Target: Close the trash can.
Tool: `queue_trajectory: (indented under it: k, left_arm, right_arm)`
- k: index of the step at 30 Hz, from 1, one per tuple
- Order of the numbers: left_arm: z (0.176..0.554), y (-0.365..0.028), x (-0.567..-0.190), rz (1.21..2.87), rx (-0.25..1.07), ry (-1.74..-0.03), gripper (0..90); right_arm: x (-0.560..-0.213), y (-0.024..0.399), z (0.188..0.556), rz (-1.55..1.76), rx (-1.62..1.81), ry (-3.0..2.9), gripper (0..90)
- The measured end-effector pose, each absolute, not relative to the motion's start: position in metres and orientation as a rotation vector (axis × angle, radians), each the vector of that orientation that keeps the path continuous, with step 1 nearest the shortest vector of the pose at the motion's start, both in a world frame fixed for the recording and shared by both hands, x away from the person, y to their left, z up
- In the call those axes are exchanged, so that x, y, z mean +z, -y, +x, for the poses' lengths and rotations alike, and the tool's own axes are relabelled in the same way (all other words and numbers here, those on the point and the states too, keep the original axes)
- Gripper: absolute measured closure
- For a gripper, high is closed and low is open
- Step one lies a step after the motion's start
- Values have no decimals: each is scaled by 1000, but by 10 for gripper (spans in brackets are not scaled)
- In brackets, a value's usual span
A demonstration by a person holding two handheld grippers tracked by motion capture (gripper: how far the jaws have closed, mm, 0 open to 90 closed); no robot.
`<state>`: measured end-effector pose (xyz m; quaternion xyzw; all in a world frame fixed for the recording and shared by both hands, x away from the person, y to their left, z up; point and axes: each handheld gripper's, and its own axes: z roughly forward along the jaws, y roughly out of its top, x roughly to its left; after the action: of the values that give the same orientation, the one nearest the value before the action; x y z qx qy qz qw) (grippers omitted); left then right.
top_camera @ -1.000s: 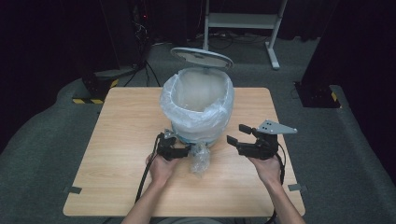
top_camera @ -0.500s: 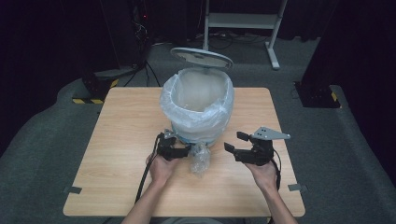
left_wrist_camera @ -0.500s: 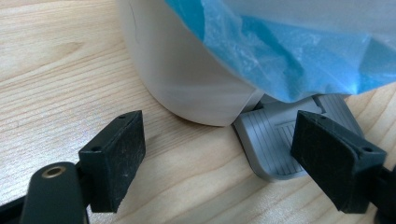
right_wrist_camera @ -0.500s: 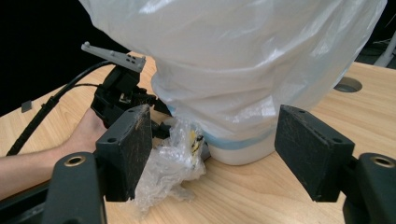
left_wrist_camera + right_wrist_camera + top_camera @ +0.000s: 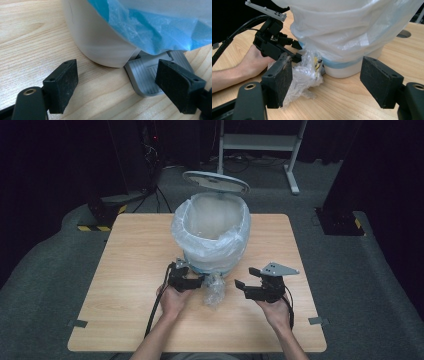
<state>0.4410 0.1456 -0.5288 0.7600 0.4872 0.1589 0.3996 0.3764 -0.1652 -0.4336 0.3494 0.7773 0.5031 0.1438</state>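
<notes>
High view: pedal bin (image 5: 212,227) with plastic liner, lid (image 5: 216,182) raised, stands on tabletop (image 5: 125,270). Crumpled clear wrapper (image 5: 215,290) lies at bin's front base, between both grippers. Left gripper (image 5: 195,282) just beside bin base. Right gripper (image 5: 246,279) near wrapper, apart from it, jaws just opening, nothing between.

Left gripper view: left gripper (image 5: 115,82) jaws spread, empty; grey foot pedal (image 5: 147,77) beyond them.

Right gripper view: right gripper (image 5: 325,82) jaws spread wide; wrapper (image 5: 304,75) behind left jaw, against bin.
</notes>
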Motion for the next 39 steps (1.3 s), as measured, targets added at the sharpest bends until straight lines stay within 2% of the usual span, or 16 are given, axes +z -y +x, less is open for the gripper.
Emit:
queue_trajectory:
  k: [27,39]
  left_arm:
    - [441,-146,-529,1923,401,-1233,183]
    - [441,-145,-529,1917,403,-1237,182]
  right_arm:
    - [-477,130,364,1000,1395,-2358,246]
    - [-479,113,367,961,1386,-2388,243]
